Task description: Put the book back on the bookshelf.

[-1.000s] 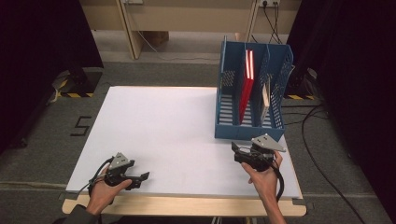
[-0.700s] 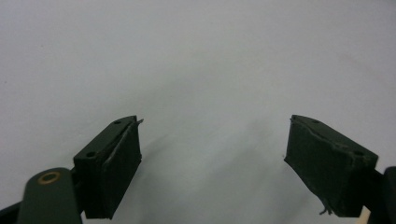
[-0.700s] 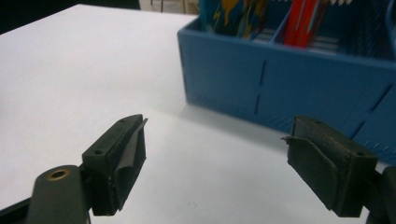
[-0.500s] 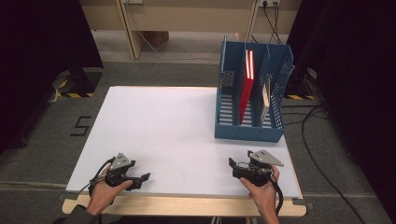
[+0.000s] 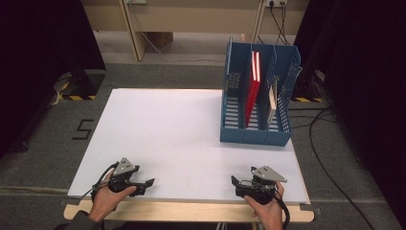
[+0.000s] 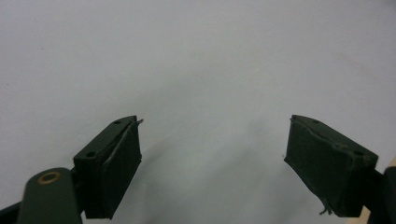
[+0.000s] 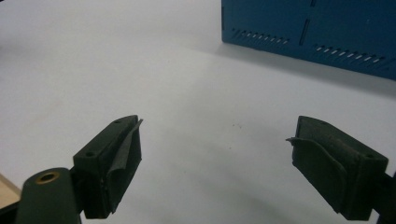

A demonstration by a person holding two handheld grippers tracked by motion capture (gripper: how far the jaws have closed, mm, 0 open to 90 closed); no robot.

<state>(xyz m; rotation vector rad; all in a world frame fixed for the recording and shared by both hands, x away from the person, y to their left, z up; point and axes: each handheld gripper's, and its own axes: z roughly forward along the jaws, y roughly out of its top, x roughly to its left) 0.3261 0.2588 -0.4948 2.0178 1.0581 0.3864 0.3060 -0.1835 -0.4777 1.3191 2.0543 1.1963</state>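
Hands low at near table edge, left tongs (image 5: 146, 183) and right tongs (image 5: 234, 182) both agape, empty

The counter (image 5: 182, 134) has a smooth, matt white top, with a pale wood edge showing along its near side. The file rack (image 5: 256, 103) looks like blue hard plastic with a slight sheen and slotted walls. The red book (image 5: 252, 91) standing in it has a glossy cover. The left tool (image 6: 212, 158) and right tool (image 7: 217, 163) are matt black plastic; their pads (image 7: 322, 163) look rubbery, rough and frayed at the edges. Carpet (image 5: 335, 158) around the counter is grey and coarse.
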